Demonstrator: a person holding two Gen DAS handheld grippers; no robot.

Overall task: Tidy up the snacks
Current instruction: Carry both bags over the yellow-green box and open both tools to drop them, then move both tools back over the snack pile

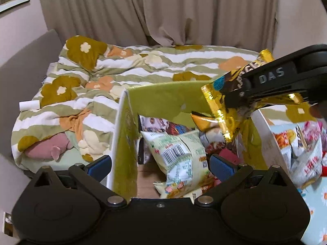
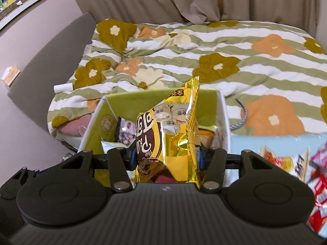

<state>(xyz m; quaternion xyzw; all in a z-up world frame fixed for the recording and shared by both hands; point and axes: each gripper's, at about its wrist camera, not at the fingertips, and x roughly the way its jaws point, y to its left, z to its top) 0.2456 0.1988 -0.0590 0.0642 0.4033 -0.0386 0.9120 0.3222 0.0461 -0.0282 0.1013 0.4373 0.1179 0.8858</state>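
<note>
My right tongs (image 2: 166,160) pinch the gold snack bag (image 2: 173,134) above the green-lined box (image 1: 161,94); my left tongs (image 1: 161,164) are spread wide and empty, straddling the box's left wall. Released here, the bag may catch the far rim, though depth looks unclear. More snacks (image 1: 302,153) wait rightward.

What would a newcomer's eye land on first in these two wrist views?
The shiny gold snack bag, pinched in the right gripper above the green-lined box already heaped with packets. Next, the open left gripper just over a pale green packet in that box. Behind lies a flowered, striped quilt on the bed.
</note>
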